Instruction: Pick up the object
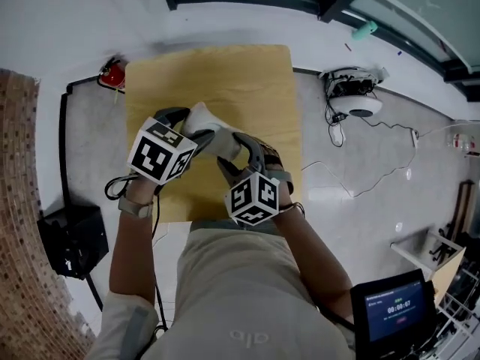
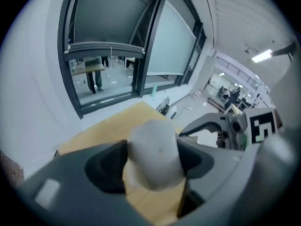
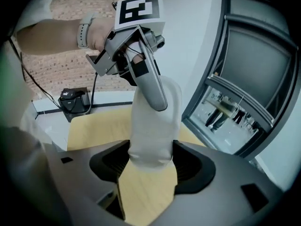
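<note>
A soft white roll-shaped object (image 1: 206,124) hangs above the wooden table (image 1: 240,73), held from both ends. My left gripper (image 1: 189,126) has its jaws around the upper end; in the left gripper view the object (image 2: 157,152) fills the gap and touches both pads of the left gripper (image 2: 155,166). My right gripper (image 1: 238,158) is shut on the lower end. The right gripper view shows the object (image 3: 155,131) wedged between the pads of the right gripper (image 3: 151,166), with one left finger (image 3: 153,86) lying against its upper part.
A red item (image 1: 112,73) sits at the table's far left corner. A black box (image 1: 71,238) with cables is on the floor at left beside a brick wall (image 1: 22,201). A white round device (image 1: 356,100) with wires lies at right. A screen (image 1: 394,306) stands at lower right.
</note>
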Motion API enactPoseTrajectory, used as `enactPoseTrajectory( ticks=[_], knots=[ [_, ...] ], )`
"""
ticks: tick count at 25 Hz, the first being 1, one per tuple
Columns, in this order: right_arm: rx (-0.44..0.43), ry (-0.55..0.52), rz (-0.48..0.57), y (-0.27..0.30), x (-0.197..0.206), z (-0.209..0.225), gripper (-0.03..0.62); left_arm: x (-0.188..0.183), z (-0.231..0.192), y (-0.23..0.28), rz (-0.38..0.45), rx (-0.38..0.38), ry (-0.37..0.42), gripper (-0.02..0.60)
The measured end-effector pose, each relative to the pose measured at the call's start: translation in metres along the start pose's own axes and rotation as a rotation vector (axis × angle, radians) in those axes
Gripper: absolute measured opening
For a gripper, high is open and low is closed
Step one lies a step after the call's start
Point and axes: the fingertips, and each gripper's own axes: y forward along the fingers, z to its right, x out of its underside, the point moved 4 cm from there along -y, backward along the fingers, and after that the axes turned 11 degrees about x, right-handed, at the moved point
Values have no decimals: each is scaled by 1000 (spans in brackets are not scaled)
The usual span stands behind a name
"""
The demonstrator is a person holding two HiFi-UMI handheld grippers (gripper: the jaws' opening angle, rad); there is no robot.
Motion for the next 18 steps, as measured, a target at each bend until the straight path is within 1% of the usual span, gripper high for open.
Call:
enactPoseTrajectory(
  ticks=[3,6,7,10,13,18],
  knots=[
    [34,-17,103,-24,-19,22,289,-32,23,-31,56,-109,53,316],
    [71,-36,242,-53,-50,45,288,-68,52,-75,83,-250,118,316],
    [80,-35,279,-65,-59,51,288,-78,64,-88,86,-287,138,316],
    [101,-13,353,-93,-79,60,288,-101,94,-116,102,-358,190,317],
    [139,3,392,-108,-85,66,288,-115,110,-129,132,-393,231,314],
    [179,35,381,-122,-86,56,288,-112,123,-136,137,-357,269,314]
  ],
)
